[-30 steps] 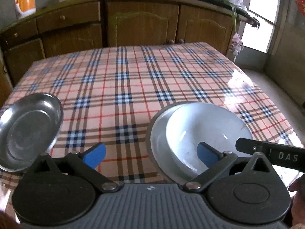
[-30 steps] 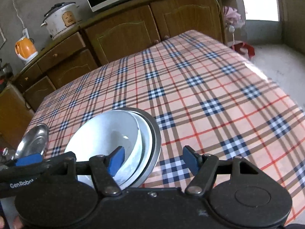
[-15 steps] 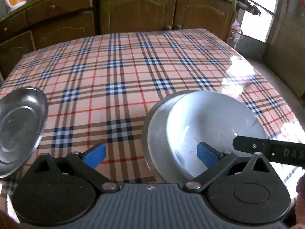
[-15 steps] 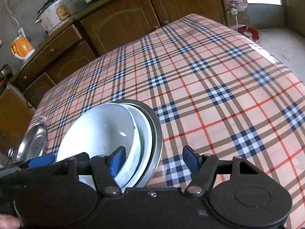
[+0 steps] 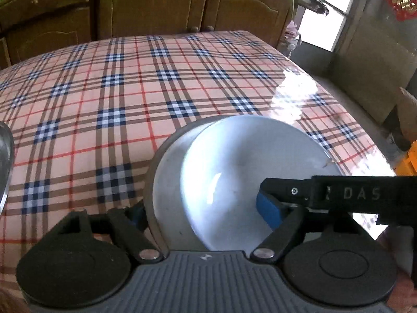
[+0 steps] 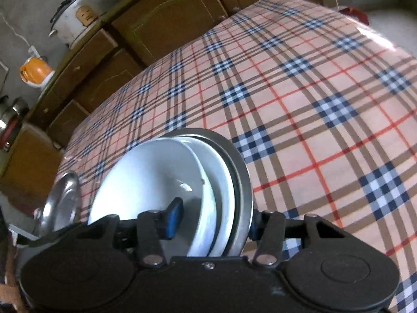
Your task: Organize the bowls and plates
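Two tools, my left tool (image 5: 206, 215) and right tool (image 6: 212, 220), have just been closing on the stack's (image 6: 208, 172) rim at six o'clock; whether they hold it yet, I cannot tell. Next I squeeze and lift it off the worktop (image 6: 299, 109).

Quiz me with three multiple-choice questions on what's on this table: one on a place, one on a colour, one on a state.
1. Where does the white bowl sit?
A. on the counter
B. nested inside a metal dish
C. on the floor

2. What colour are the finger pads?
A. red
B. blue
C. green

3. The white bowl is:
A. empty
B. full of rice
C. upside down

Answers:
1 B, its rim lies within the metal dish's rim on the checked cloth.
2 B, blue shows on the pads in both views.
3 A, its bare, glossy inside faces up.
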### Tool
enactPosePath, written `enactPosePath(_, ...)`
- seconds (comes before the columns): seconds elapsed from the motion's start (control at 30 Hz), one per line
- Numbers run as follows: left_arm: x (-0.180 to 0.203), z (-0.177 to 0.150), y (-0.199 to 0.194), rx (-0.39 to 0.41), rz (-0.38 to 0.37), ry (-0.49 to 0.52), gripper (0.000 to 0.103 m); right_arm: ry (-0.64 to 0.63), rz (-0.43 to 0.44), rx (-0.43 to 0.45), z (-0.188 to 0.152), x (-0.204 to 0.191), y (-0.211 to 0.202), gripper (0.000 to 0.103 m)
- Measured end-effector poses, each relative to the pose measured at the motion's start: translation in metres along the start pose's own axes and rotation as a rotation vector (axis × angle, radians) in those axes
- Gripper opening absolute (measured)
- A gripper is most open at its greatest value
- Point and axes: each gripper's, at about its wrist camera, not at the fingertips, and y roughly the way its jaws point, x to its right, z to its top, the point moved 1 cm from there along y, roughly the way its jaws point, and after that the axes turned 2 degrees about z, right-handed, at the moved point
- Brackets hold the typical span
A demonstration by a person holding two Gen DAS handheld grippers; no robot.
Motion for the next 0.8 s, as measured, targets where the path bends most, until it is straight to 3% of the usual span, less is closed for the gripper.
enactPosePath(0.4, 0.005, 0.005, -0.002, 0.023, 0.002, 0.001, 0.072, 0.038, -0.01, 0.034, 0.002, 0.007, -0.006, 0.058)
enactPosePath(0.8, 0.022, 0.014, -0.014, 0.051, -0.008, 0.045, 0.072, 0.067, -0.012, 0.113, 0.004, 0.011, -0.03, 0.058)
